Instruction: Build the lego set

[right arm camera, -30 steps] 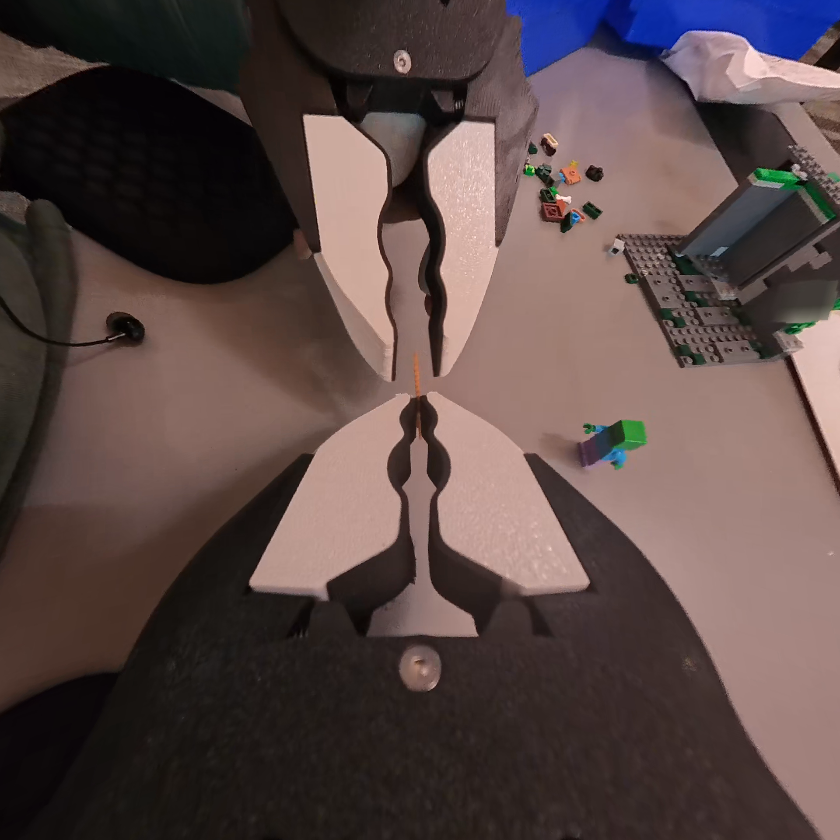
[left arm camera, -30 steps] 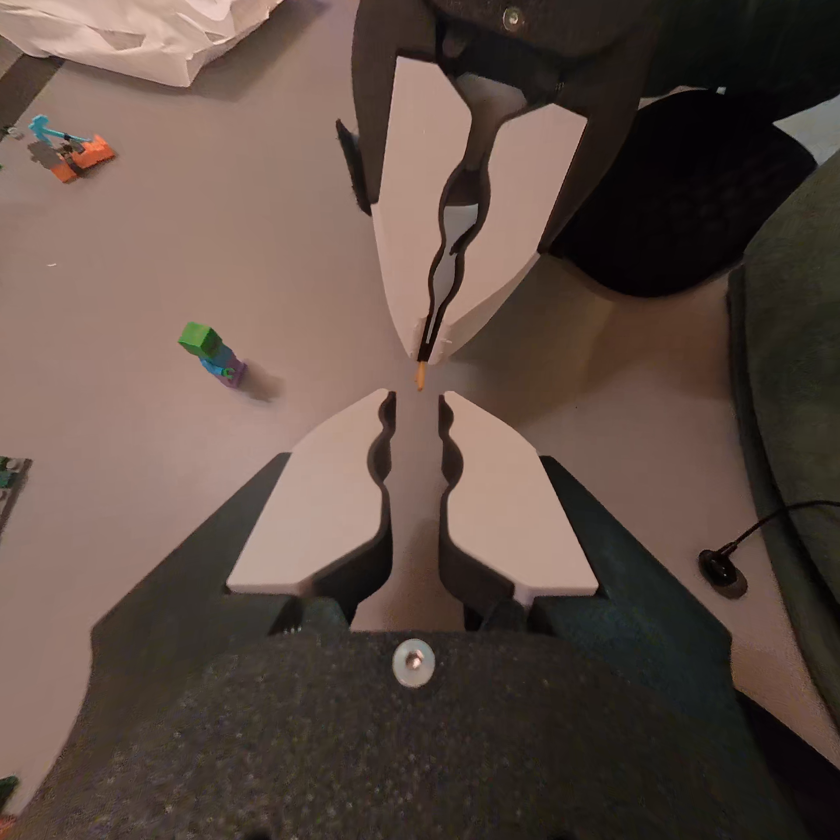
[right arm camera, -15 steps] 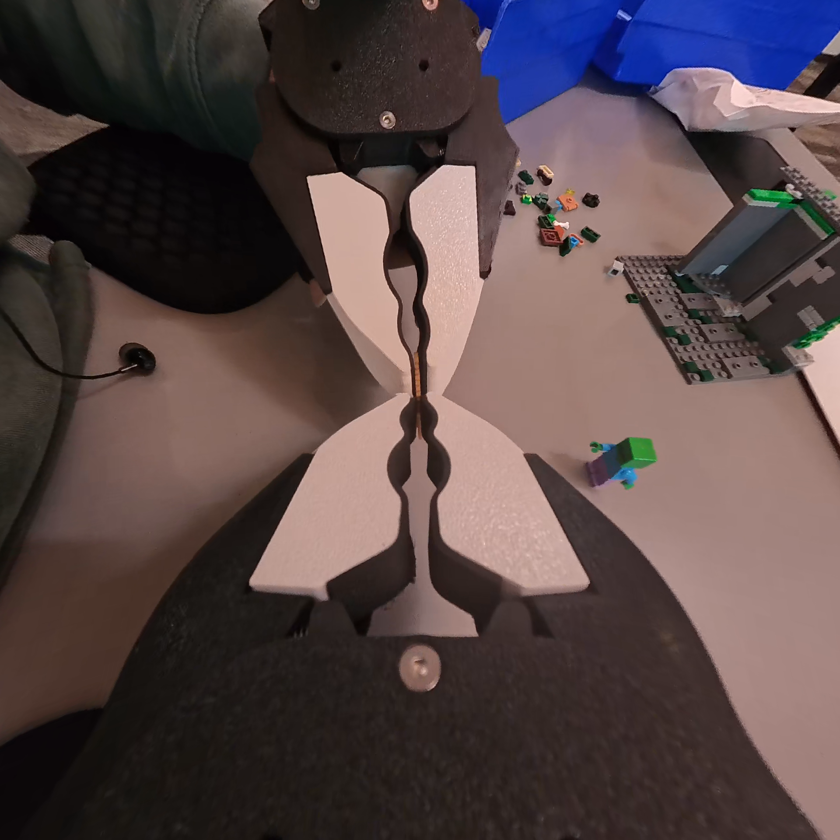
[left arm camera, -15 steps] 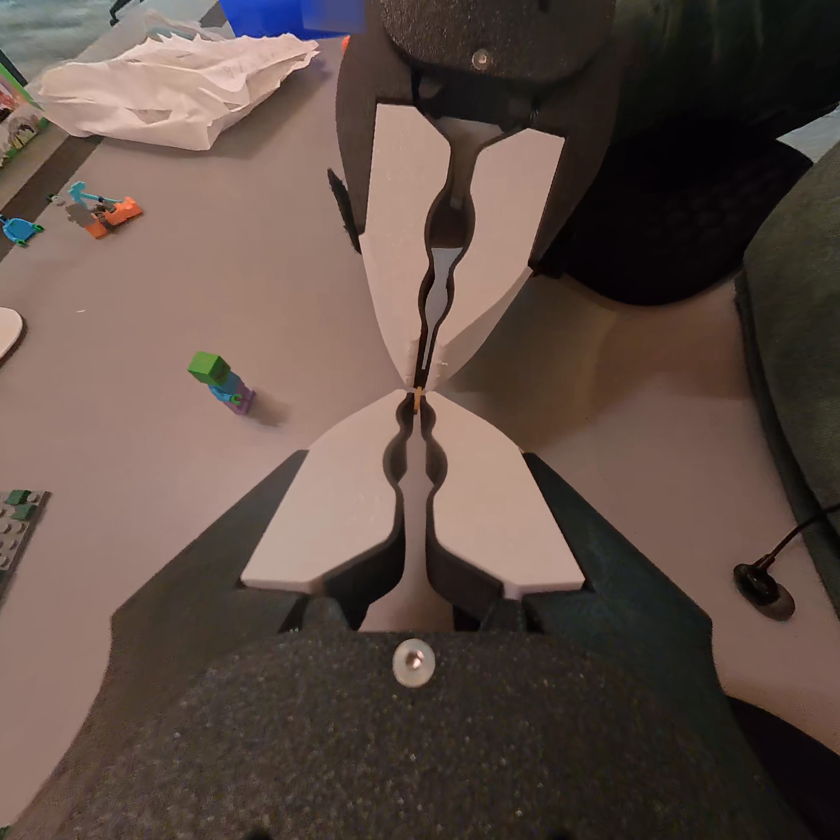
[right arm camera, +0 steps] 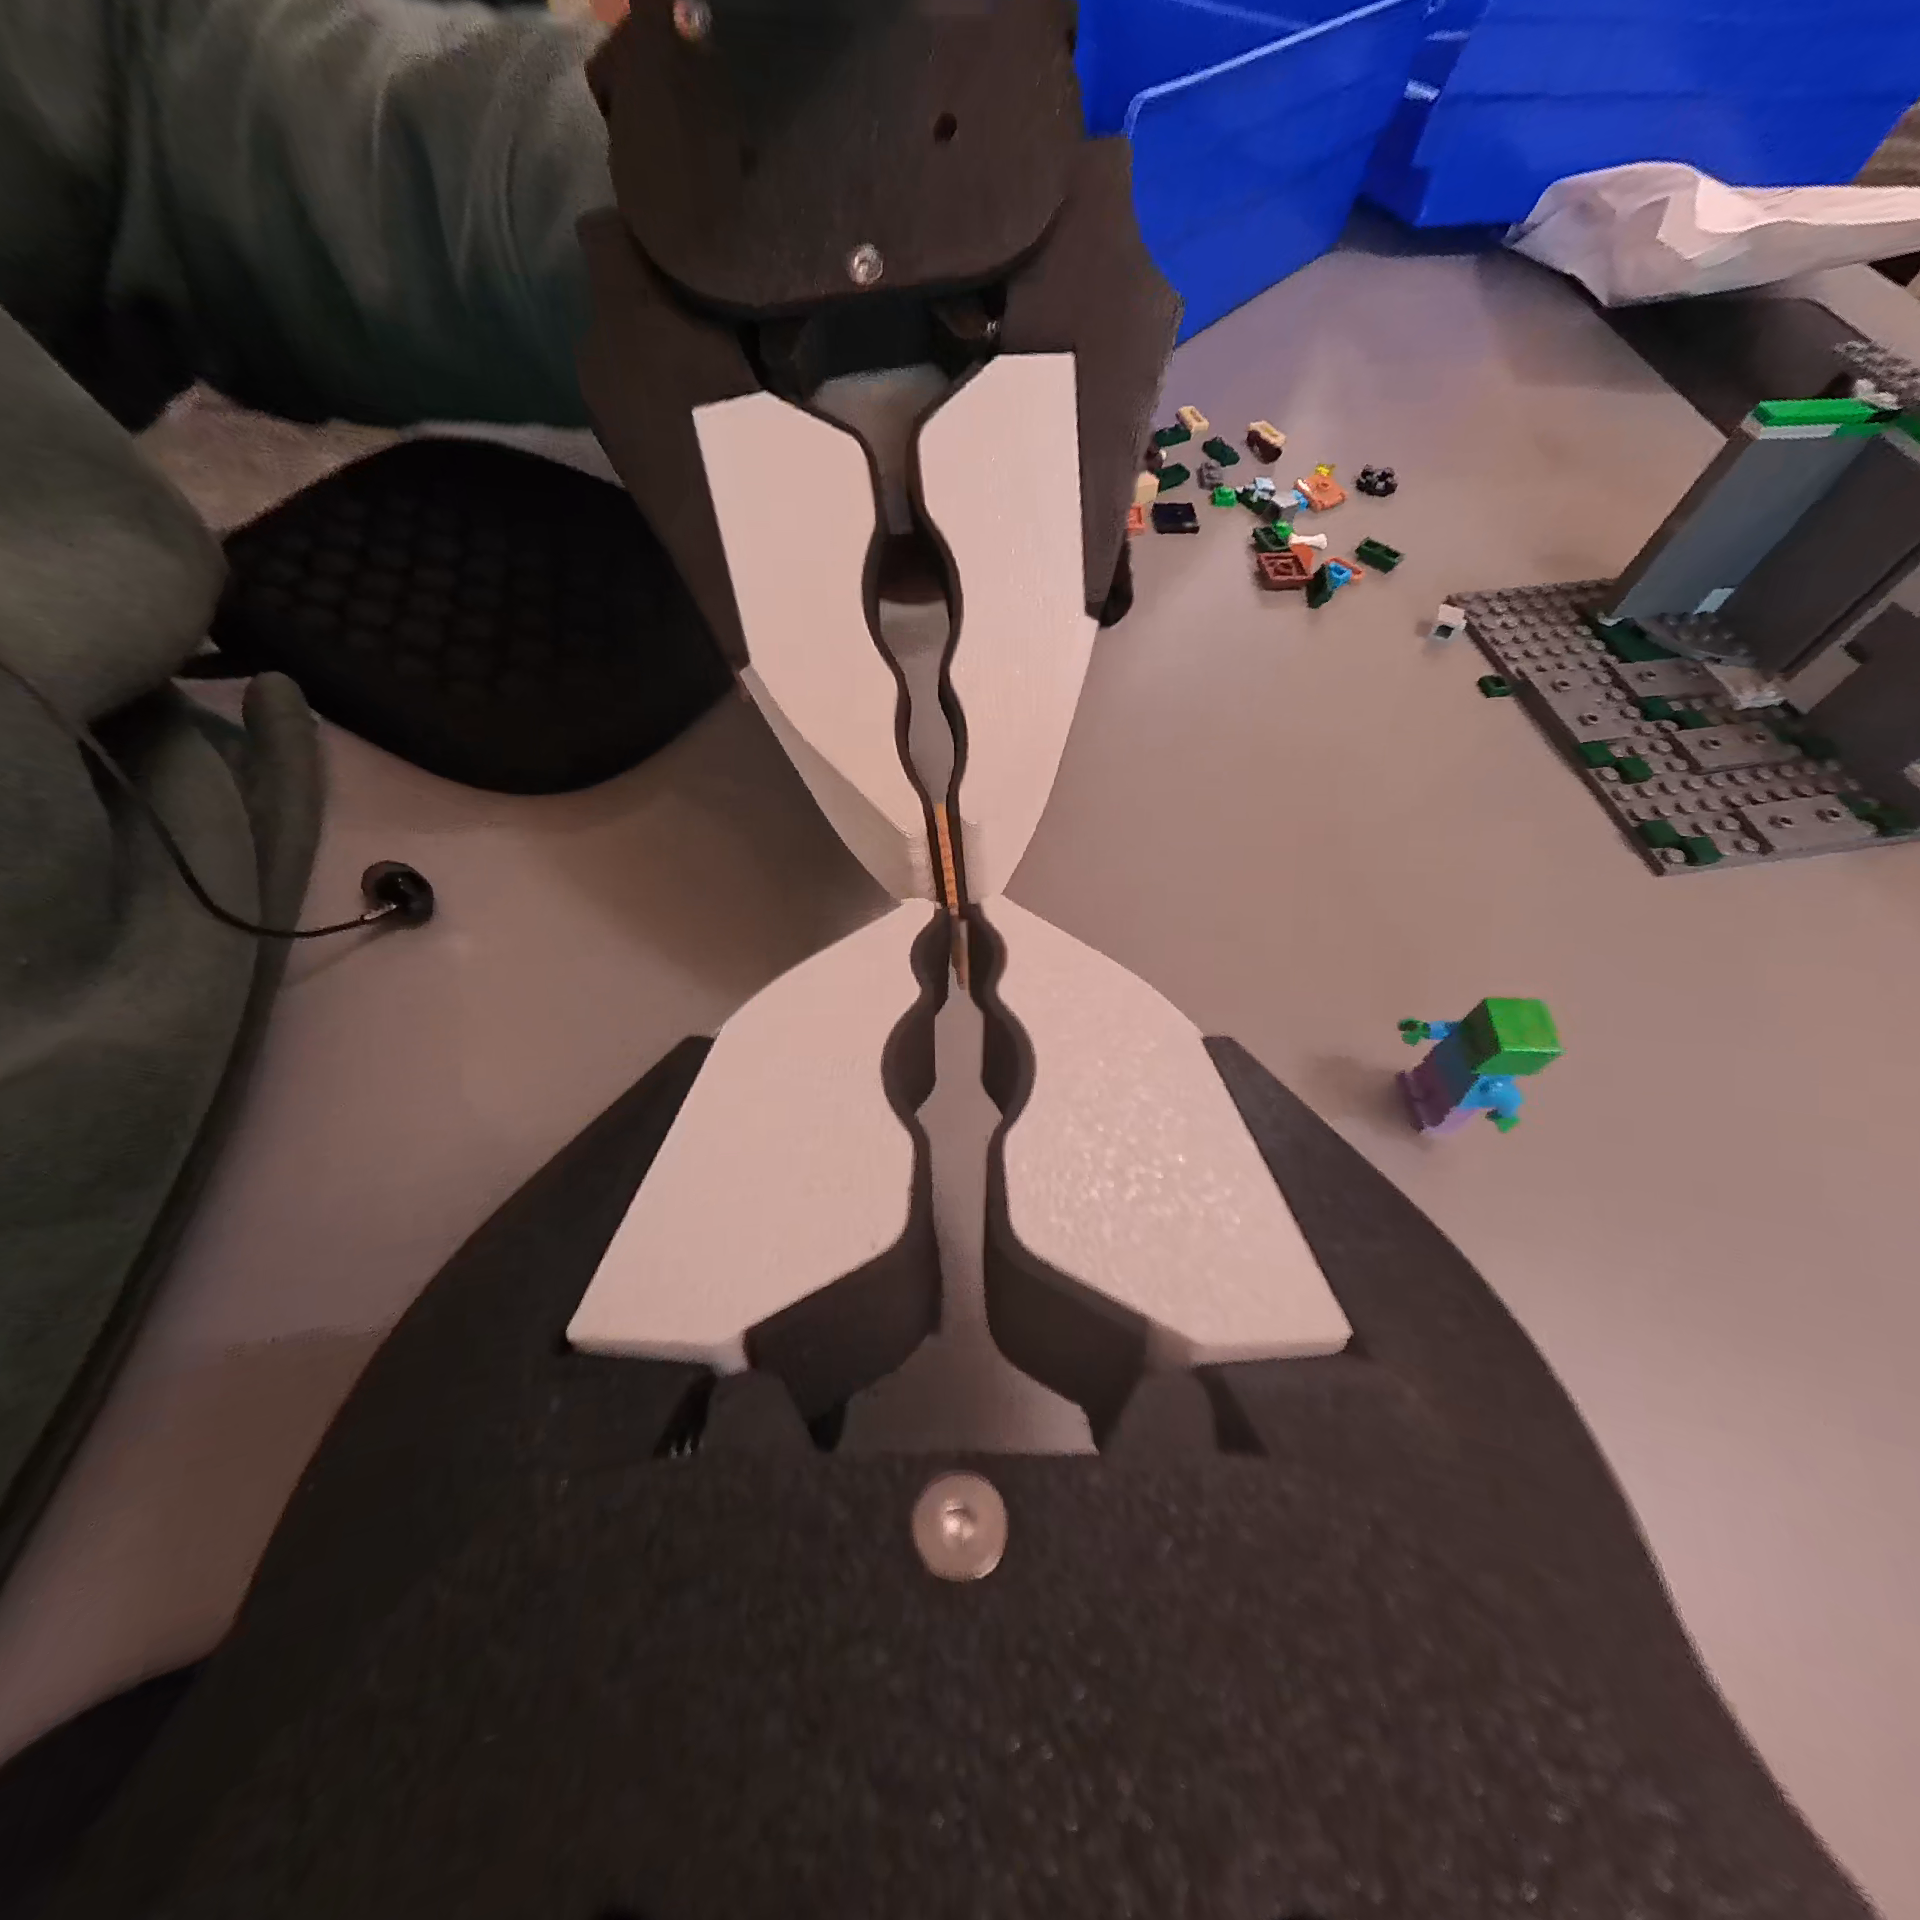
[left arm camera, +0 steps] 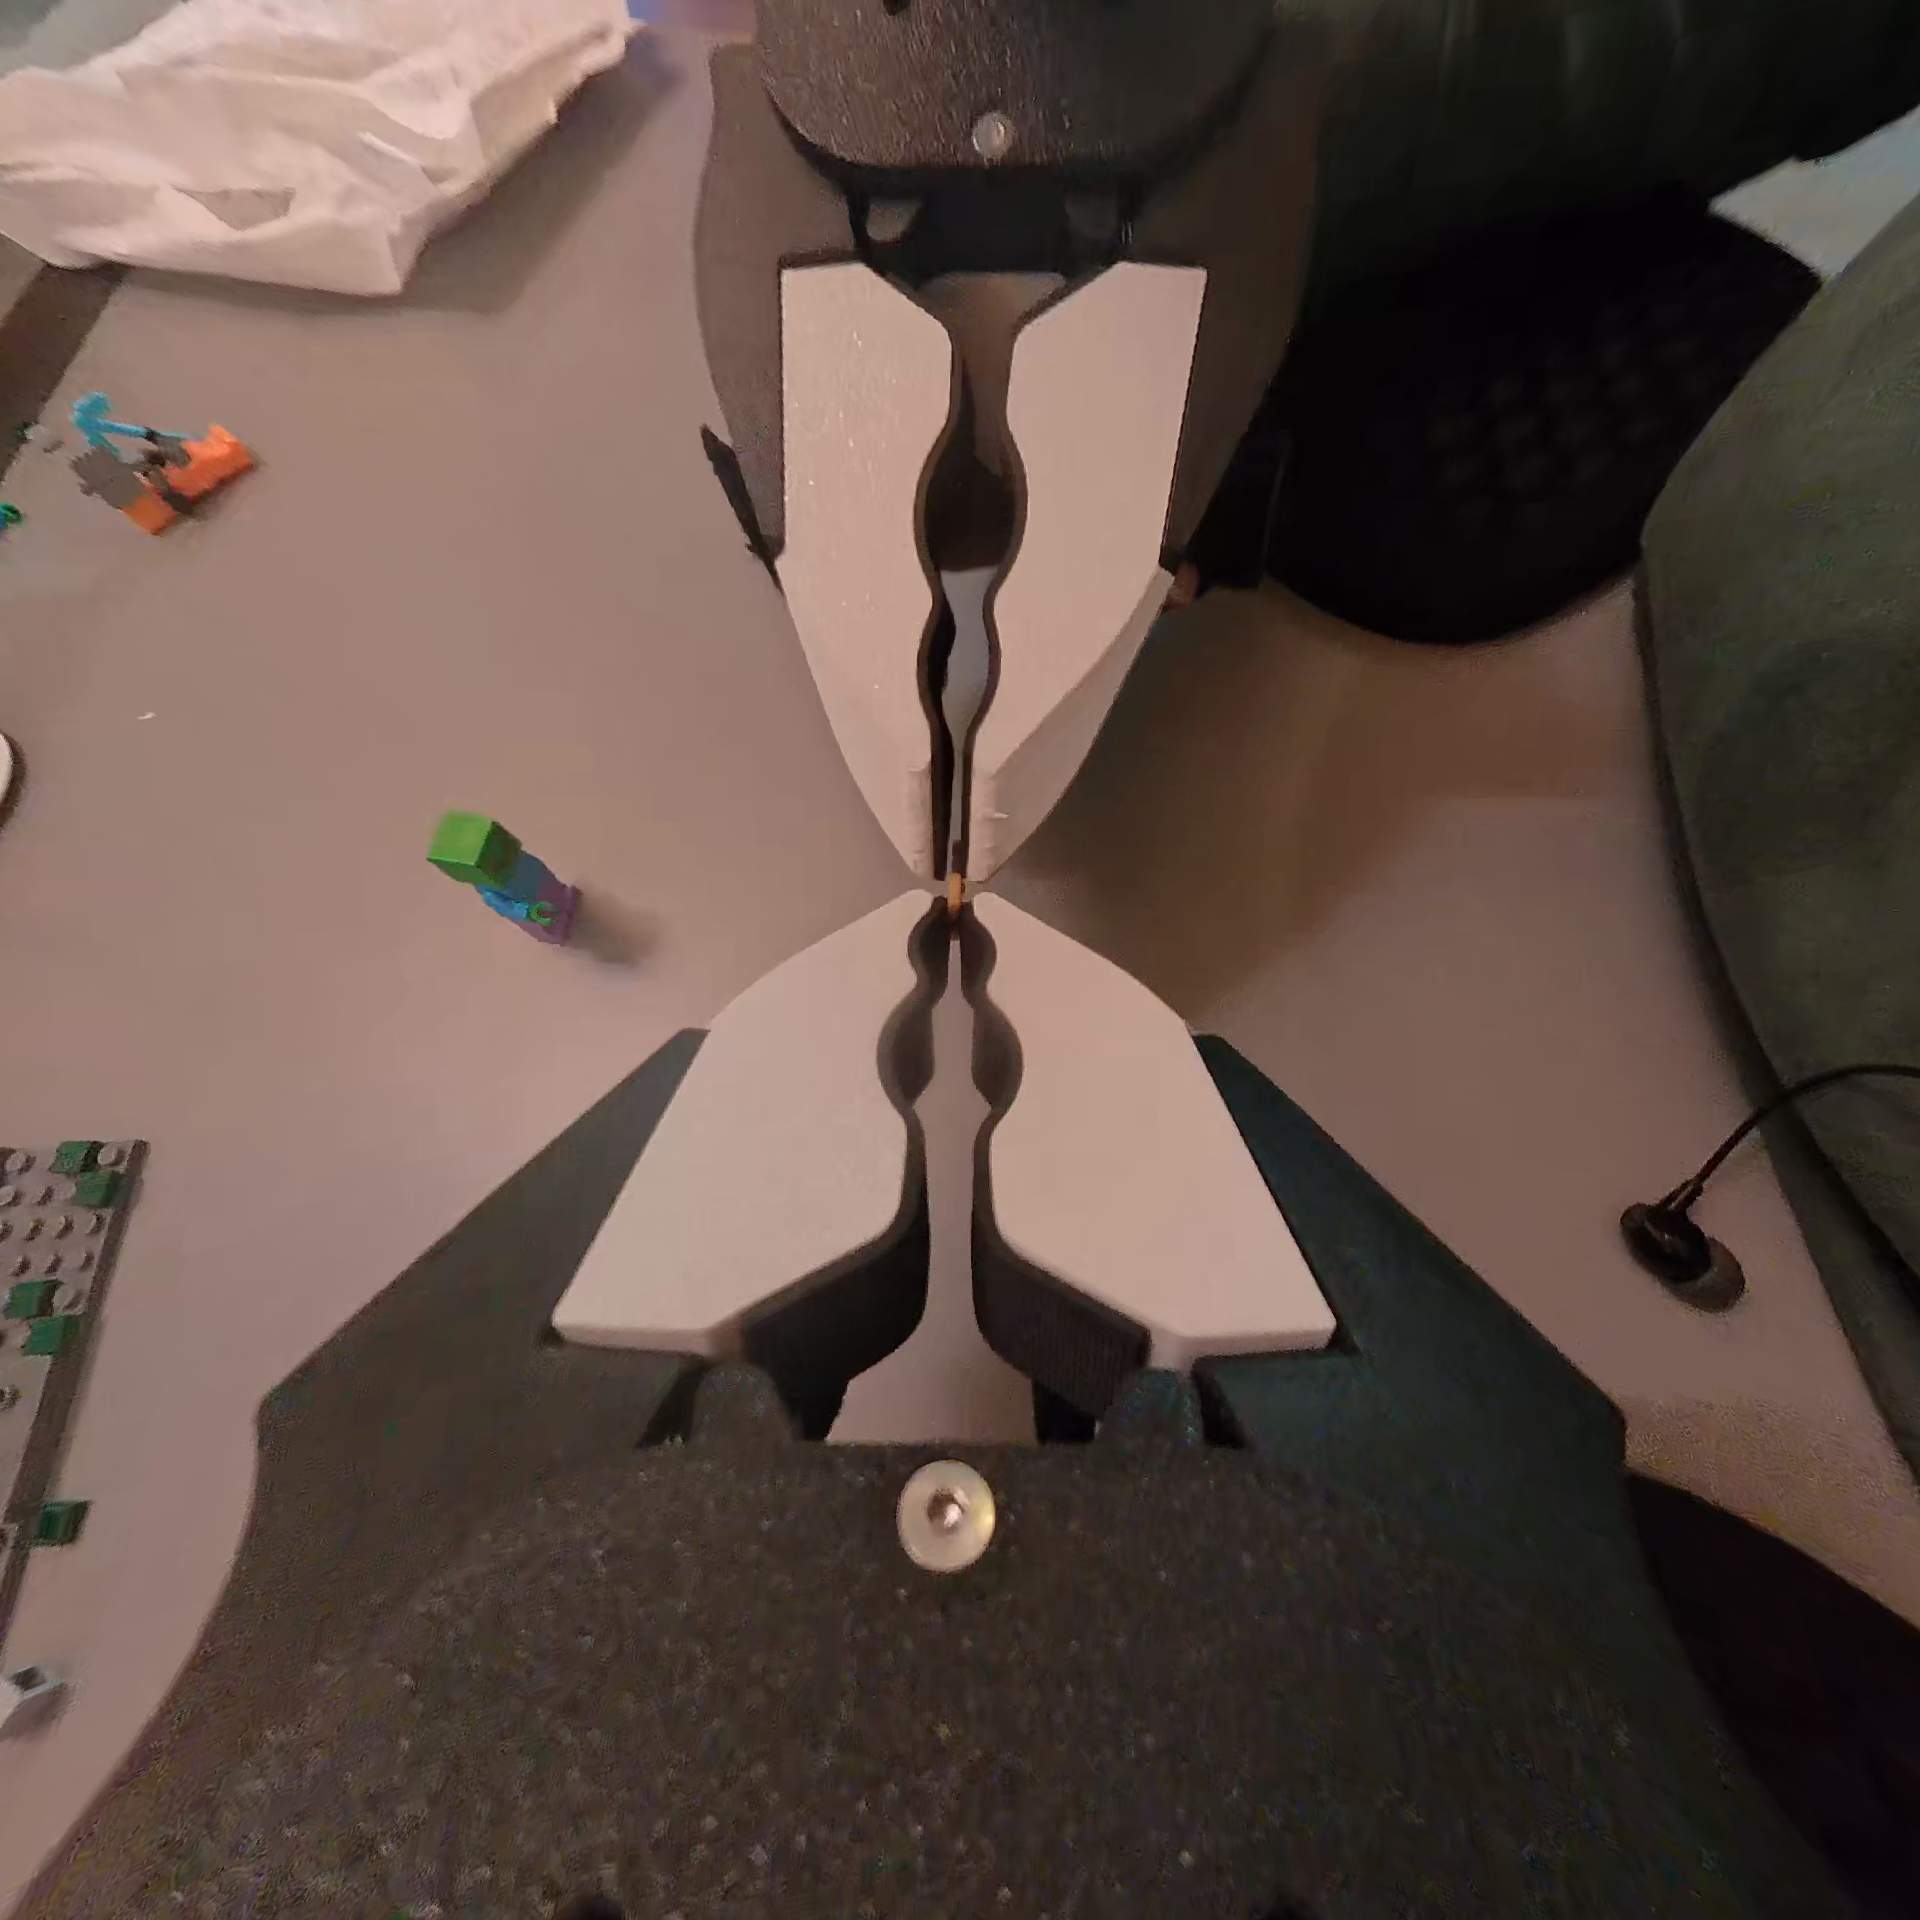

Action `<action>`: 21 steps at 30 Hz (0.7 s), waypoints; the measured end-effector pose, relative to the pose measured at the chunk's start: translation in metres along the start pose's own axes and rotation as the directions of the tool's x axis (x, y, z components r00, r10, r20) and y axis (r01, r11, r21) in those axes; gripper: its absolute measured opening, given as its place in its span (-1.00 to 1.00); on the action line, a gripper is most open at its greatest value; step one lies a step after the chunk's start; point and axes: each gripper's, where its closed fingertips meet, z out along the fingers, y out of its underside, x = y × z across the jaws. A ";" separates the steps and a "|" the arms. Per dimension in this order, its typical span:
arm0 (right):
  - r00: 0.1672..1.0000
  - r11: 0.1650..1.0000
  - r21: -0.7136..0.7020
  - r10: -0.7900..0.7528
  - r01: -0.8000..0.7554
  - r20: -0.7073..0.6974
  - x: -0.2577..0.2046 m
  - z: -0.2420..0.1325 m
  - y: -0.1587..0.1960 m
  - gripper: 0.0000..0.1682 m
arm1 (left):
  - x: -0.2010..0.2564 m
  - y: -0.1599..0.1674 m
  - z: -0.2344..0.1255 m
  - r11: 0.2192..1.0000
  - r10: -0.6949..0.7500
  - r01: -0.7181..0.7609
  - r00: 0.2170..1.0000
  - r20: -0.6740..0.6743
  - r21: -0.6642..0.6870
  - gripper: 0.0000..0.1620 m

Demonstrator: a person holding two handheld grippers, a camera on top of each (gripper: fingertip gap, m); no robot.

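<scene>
Grey table (right arm camera: 1299, 852), blue bins (right arm camera: 1351, 135) behind, both tongs pinching thin orange piece (right arm camera: 948, 862)

Two tools (left arm camera: 954, 920) tip-to-tip on orange piece (left arm camera: 955, 886)

your thin orange piece (right arm camera: 948, 875) is mostly buried between the fingertips, so you can't tell its shape. the grey baseplate (left arm camera: 57, 1340) runs off the left edge, and the loose bricks (right arm camera: 1273, 520) are too small to identify.
</scene>
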 end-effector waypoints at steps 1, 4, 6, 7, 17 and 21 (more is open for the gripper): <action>1.000 1.000 -0.014 -0.015 0.014 -0.007 0.000 0.001 0.001 -0.95 | 0.000 0.001 0.000 1.000 0.008 -0.008 1.000 -0.005 -0.026 -0.98; 0.999 0.999 -0.039 -0.031 0.031 -0.014 -0.001 0.002 0.004 -0.98 | 0.001 0.001 -0.001 0.998 0.013 -0.015 0.999 -0.029 -0.059 -0.98; 0.999 0.999 -0.026 -0.032 0.031 -0.014 -0.001 0.001 0.002 -0.99 | 0.001 -0.001 -0.002 0.998 0.012 -0.015 0.999 -0.039 -0.060 -0.98; 0.999 0.999 -0.020 -0.031 0.031 -0.018 -0.001 0.001 0.001 -0.99 | 0.001 -0.001 -0.003 0.998 0.012 -0.014 0.999 -0.039 -0.057 -0.98; 0.987 0.971 0.181 0.146 -0.156 0.071 0.004 -0.015 -0.024 -0.99 | -0.004 -0.019 -0.014 0.980 -0.122 0.127 0.992 -0.042 0.153 -0.91; 0.982 0.961 0.209 0.163 -0.180 0.094 0.004 -0.015 -0.027 -0.99 | -0.005 -0.027 -0.017 0.961 -0.157 0.164 0.986 -0.049 0.223 -0.96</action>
